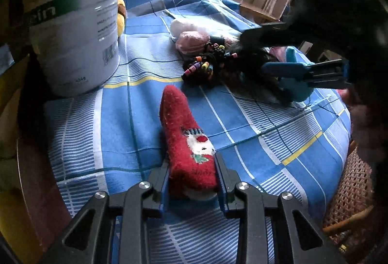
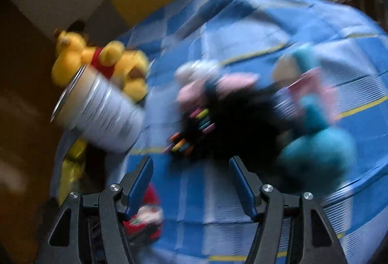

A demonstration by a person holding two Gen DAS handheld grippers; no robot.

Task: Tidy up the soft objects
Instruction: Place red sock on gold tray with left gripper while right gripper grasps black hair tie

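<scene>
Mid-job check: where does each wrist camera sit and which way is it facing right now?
Left wrist: sits on the left tool, angled down over the bed; its pads grip the red sock, with the tin ahead; the right tool shows at the right.
Right wrist: sits on the right tool, tilted and blurred, jaws open and empty, above the beaded black hair, with the teal toy at the right.
Shared: sock, tin, yellow plush, hair, bed.
</scene>
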